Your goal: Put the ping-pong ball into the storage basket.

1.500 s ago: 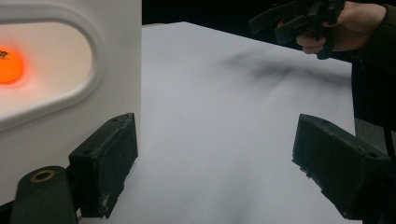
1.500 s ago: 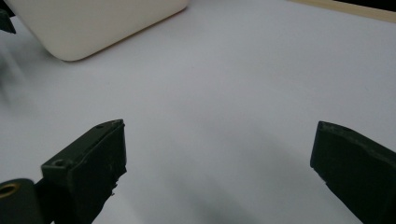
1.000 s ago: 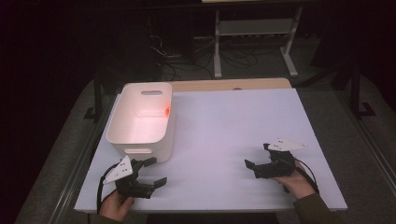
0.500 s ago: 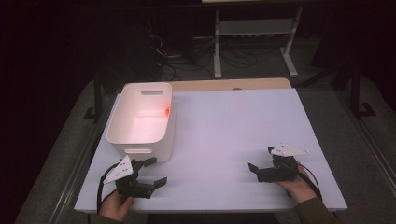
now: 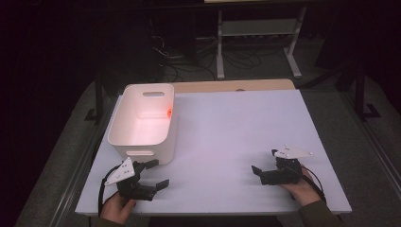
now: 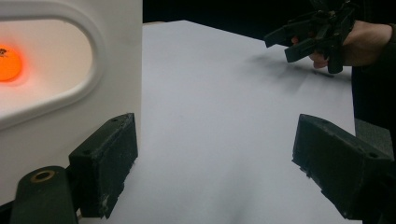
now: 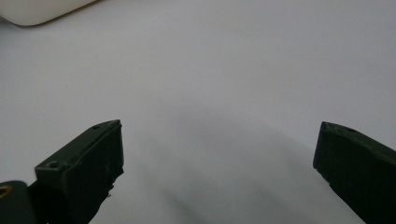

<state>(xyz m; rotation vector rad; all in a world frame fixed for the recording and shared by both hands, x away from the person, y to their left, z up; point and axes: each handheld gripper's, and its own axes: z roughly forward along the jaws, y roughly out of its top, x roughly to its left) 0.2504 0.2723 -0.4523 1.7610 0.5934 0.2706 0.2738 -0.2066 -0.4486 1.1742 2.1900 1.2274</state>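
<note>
1. I see a white table [image 5: 246, 123] with a strip of bare wood [image 5: 231, 85] along its far edge.
2. Beyond it the room is dark, with grey floor [image 5: 331, 94] at the sides.
3. A pale metal rack [image 5: 257, 28] stands behind, cables [image 5: 175, 52] lying on the floor near it.

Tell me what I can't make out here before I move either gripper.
- Orange ball: left gripper view shows it through the white bin's handle slot, cut off by the frame edge; a small glow in the high view.
- Bin floor: washed out by glare, high view.
- Background floor: too dark.
</note>
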